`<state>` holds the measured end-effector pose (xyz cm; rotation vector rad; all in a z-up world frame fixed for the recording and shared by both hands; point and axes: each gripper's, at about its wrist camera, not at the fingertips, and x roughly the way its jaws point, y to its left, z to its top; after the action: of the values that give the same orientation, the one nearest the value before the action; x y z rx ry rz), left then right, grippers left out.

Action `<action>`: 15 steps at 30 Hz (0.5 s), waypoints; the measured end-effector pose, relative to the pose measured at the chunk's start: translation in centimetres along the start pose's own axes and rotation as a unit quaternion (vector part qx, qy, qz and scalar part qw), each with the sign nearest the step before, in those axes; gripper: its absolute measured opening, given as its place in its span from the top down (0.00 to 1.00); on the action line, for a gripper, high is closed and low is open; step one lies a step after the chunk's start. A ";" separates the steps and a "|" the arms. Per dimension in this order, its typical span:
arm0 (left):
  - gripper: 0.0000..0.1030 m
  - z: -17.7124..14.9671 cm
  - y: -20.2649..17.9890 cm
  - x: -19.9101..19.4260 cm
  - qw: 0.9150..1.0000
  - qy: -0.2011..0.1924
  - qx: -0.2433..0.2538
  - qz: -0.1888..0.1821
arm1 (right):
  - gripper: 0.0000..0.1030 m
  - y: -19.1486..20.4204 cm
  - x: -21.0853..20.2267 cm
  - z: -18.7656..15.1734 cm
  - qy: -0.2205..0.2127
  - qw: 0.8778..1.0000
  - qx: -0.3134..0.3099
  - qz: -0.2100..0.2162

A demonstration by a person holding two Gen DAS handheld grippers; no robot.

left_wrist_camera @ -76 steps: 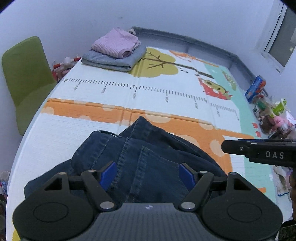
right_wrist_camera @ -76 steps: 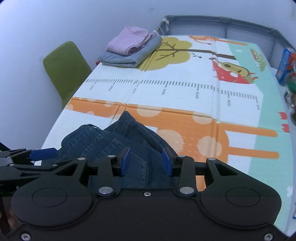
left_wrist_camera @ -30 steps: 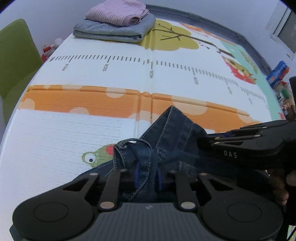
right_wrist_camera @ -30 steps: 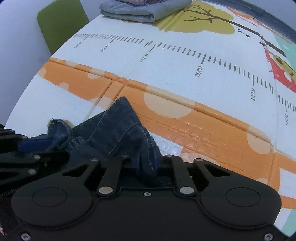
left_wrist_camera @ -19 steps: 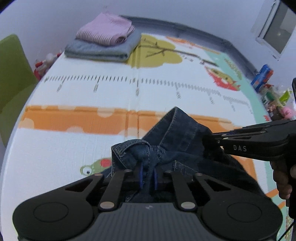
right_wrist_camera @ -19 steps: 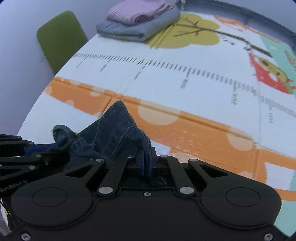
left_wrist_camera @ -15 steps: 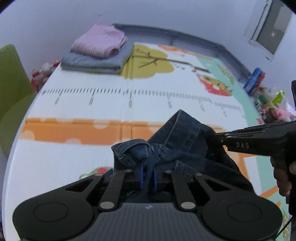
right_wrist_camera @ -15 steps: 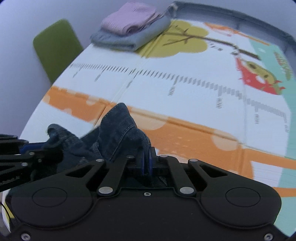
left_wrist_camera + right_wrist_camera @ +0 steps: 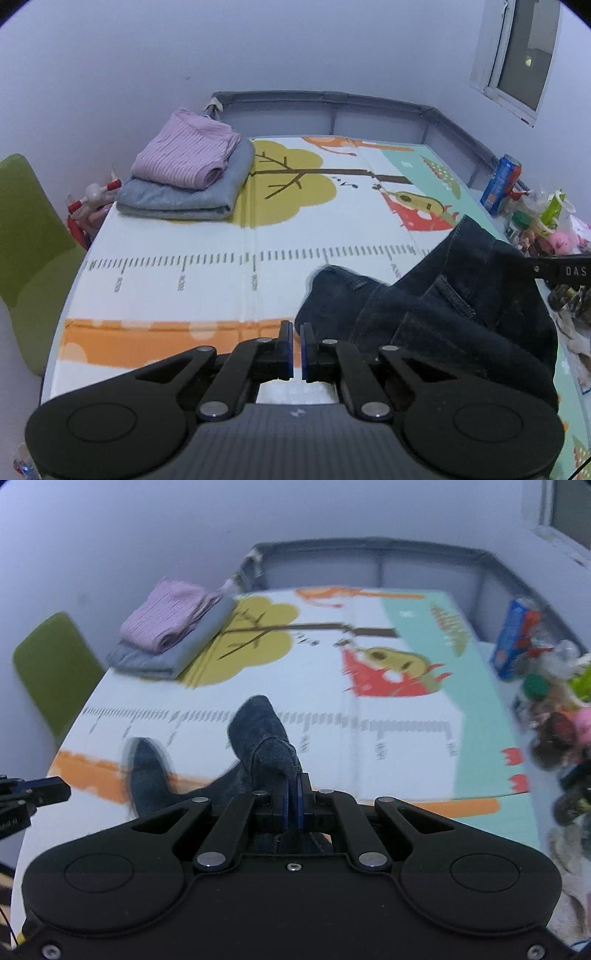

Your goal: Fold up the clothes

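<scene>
Dark blue jeans (image 9: 461, 314) hang bunched above the play mat (image 9: 184, 236), to the right of my left gripper (image 9: 296, 347). That gripper's jaws are closing, pads almost touching, with only mat showing in the thin gap and no cloth between them. My right gripper (image 9: 293, 801) is shut on a fold of the jeans (image 9: 266, 738), which rise in a hump just ahead of its pads. A loose, blurred part of the denim dangles near the left gripper (image 9: 55, 792) in the right wrist view. The right gripper's tip (image 9: 532, 267) shows at the right edge of the left wrist view.
A folded pink garment (image 9: 184, 155) lies on a folded grey one (image 9: 184, 199) at the mat's far left corner. A green chair (image 9: 26, 258) stands to the left. A blue can (image 9: 500, 184) and small clutter (image 9: 543, 229) line the right edge. A grey rail (image 9: 332, 99) borders the back.
Both grippers have risen. The waistband that sat between the left pads has slipped out, and those pads have come together. The jeans now swing to the right, held by the right gripper alone.
</scene>
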<state>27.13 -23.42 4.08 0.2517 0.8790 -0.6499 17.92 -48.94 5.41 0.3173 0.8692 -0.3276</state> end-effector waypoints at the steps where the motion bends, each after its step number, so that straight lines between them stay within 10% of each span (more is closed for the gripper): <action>1: 0.96 0.2 -0.1 0.1 1.000 -0.001 0.002 -0.005 | 0.96 -0.4 -0.3 0.2 -0.004 1.000 0.003 -0.005; 8: 0.85 0.0 -2.5 1.9 0.998 0.024 -0.003 -0.058 | 0.96 -1.1 -0.7 0.7 -0.011 1.000 0.011 -0.018; 15: 0.52 0.2 -5.6 5.1 0.992 0.063 -0.035 -0.101 | 0.96 -0.7 -0.4 -0.1 -0.012 1.000 0.020 -0.003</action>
<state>26.14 -30.05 0.49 0.1428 1.0547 -0.7962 17.36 -49.50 5.57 0.3475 0.8412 -0.3541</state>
